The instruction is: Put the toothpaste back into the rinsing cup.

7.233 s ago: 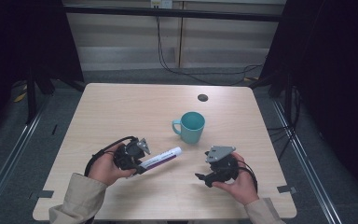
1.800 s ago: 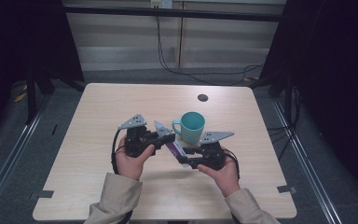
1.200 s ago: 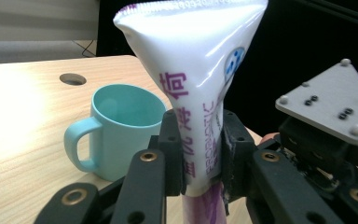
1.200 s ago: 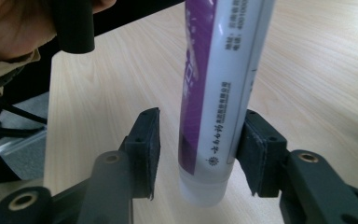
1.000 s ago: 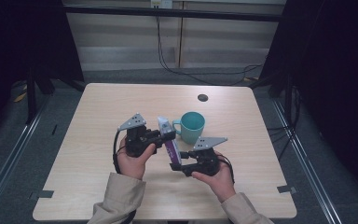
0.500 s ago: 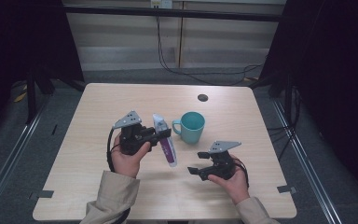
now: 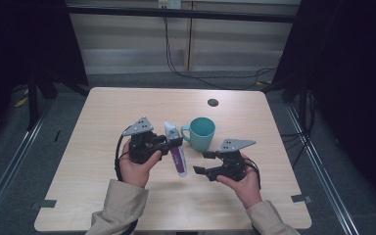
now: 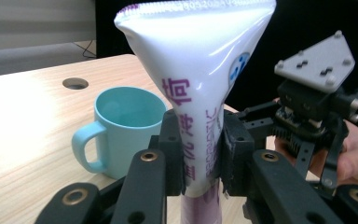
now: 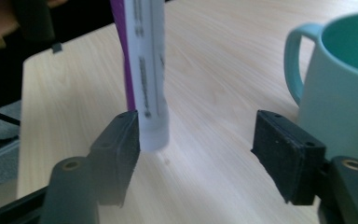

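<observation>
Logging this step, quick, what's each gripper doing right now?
Left gripper: closed on the toothpaste tube, held upright.
Right gripper: open, holding nothing, its jaws apart beside the tube's lower end.

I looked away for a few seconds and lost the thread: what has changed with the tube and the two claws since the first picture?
The toothpaste tube, first held nearly flat low over the table, now hangs upright beside the mug, clamped in the left claw. The right claw came in to the tube's lower end, then drew back and stands open. The mug stayed put.
</observation>
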Demonstrator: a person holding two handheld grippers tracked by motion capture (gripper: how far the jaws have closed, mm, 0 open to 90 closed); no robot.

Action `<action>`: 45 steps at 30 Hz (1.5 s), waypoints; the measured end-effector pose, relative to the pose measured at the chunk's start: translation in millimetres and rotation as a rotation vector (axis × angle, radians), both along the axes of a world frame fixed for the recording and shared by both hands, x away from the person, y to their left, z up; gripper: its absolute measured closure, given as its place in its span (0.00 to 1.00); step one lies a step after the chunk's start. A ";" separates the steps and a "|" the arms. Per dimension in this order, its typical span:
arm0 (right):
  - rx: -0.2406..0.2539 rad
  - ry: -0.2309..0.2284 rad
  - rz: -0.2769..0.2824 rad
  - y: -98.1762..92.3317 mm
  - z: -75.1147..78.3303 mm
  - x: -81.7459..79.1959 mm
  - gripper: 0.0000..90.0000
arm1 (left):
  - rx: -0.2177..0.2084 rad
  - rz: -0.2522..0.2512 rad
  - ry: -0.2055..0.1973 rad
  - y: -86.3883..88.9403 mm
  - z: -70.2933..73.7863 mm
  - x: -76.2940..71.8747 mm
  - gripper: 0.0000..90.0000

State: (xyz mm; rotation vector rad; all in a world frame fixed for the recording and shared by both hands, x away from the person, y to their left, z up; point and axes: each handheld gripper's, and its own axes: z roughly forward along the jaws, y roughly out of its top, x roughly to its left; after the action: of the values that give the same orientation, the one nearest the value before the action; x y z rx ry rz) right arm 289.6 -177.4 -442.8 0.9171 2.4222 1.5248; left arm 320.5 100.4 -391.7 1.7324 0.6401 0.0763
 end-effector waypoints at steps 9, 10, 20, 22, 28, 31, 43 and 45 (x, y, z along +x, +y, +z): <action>0.042 -0.003 0.044 17.0 20.8 6.0 0.43 | 0.023 -0.038 0.003 -13.1 -2.5 -2.3 0.82; 0.039 0.001 0.044 19.3 22.3 6.6 0.44 | 0.024 -0.041 0.002 -15.0 -2.5 -2.8 0.82; 0.071 0.015 0.062 27.7 27.5 10.1 0.58 | 0.027 -0.077 0.008 -29.6 -4.3 -5.7 0.82; 0.074 0.016 0.065 27.4 27.8 10.3 0.59 | 0.025 -0.087 0.011 -30.8 -4.4 -5.8 0.82; 0.093 0.023 0.085 26.8 26.9 10.3 0.72 | 0.004 -0.095 0.022 -32.3 -4.7 -5.4 0.81; 0.098 0.023 0.082 25.7 27.1 9.2 0.80 | -0.005 -0.106 0.021 -31.6 -4.8 -3.3 0.73; 0.086 0.003 0.013 7.3 26.1 12.8 0.81 | 0.040 0.007 -0.032 -0.6 -5.8 0.5 0.25; 0.085 -0.001 -0.009 4.3 26.8 13.3 0.81 | 0.079 0.033 -0.028 8.8 -15.1 0.7 0.24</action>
State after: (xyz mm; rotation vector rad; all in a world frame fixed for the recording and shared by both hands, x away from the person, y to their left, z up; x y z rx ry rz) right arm 303.0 -173.1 -416.0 0.9411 2.3655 1.6361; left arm 321.2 109.2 -406.8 1.7943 0.6526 0.1506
